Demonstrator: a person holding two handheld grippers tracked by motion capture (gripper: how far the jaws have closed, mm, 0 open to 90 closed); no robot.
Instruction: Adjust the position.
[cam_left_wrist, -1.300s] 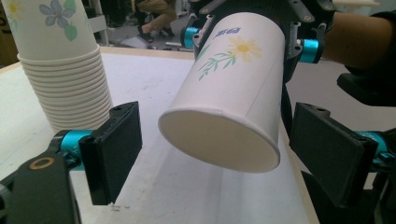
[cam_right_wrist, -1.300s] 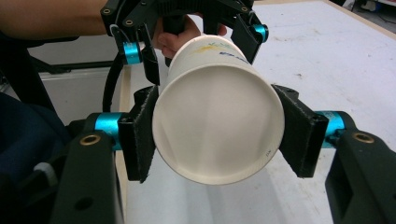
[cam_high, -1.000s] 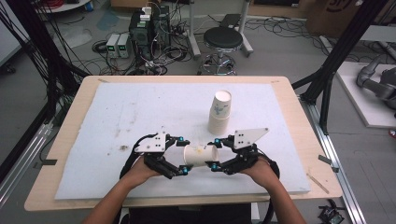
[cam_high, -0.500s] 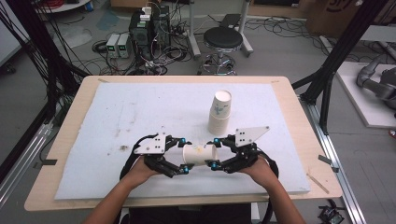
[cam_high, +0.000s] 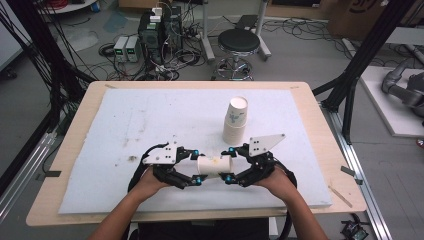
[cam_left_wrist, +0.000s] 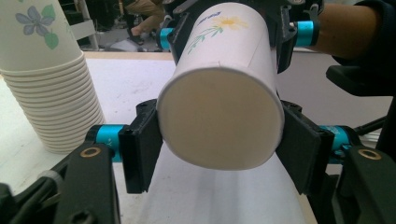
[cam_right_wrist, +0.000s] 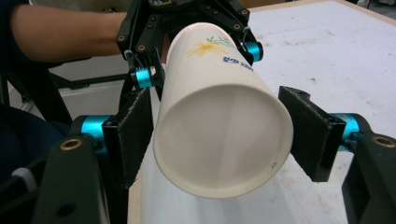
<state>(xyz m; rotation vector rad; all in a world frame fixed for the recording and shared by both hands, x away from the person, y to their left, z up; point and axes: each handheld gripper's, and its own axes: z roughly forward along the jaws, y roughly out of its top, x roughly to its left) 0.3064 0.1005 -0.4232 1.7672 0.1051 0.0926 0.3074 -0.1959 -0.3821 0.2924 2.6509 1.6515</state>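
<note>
Cup (cam_high: 214, 166) held level above the bench's (cam_high: 100, 130) near edge, its long axis left to right: closed base toward the left gripper (cam_high: 186, 169), open mouth toward the right gripper (cam_high: 234, 167). Both pairs of fingers appear closed on its ends. Judged best practice: squeeze lightly and pull straight along the axis. Stack (cam_high: 235, 120) stands behind.

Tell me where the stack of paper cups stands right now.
In the high view the stack of paper cups stands upright on the white mat, right of centre, just beyond the sideways cup held between the left gripper and right gripper.
</note>
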